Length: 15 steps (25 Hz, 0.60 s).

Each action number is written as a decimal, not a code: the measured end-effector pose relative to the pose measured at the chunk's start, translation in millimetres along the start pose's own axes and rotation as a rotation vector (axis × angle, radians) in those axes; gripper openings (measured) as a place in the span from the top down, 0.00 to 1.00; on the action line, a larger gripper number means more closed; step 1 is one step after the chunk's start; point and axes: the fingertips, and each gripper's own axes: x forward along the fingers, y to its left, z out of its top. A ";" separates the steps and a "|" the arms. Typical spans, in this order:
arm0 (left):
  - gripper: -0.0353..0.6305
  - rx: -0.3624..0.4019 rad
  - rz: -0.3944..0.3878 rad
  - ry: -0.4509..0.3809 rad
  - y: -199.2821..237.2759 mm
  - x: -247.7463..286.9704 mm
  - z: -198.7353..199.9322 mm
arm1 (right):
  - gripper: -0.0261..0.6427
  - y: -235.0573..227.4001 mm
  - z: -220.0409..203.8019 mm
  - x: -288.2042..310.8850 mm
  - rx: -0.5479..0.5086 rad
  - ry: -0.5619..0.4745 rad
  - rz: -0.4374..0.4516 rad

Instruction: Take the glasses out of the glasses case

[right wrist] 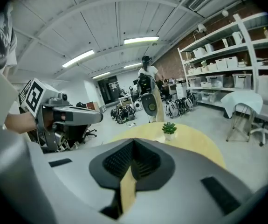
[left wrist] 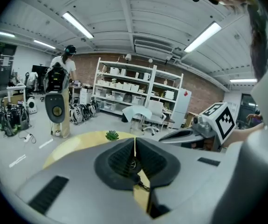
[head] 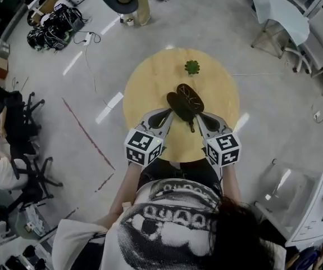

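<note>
Workshop w/ grey concrete floor (head: 262, 94) and white shelving (left wrist: 138, 85). In the middle, a round counter (head: 150, 89) of smooth, pale yellow wood. On it sit a small spiky green plant (head: 192, 67) and, nearer me, the glasses case (head: 177, 107): dark, oval, hinged open into two shallow halves. Thin pale lines in the right half look like the glasses (head: 191, 97), lying inside. A short dark strap (head: 192, 125) trails from the case toward me.

Left gripper (head: 169, 113) tip is at the case's near-left edge, contact unclear. Its ribbed black rubber fingers (left wrist: 120, 160) are clenched together, w/ nothing gripped that I can make out. Right gripper (head: 202, 117) is just right of the strap, near the case's near edge. Its fingers (right wrist: 117, 160) are clenched too, empty.
</note>
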 end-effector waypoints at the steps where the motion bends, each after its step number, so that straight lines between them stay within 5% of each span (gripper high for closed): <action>1: 0.92 -0.009 0.017 0.002 -0.5 1.3 -0.8 | 0.97 -5.5 -3.4 2.1 -0.004 0.013 0.010; 15: 0.92 -0.011 0.173 -0.021 -3.6 6.0 13.6 | 0.96 -54.2 -49.2 75.3 -0.220 0.252 0.112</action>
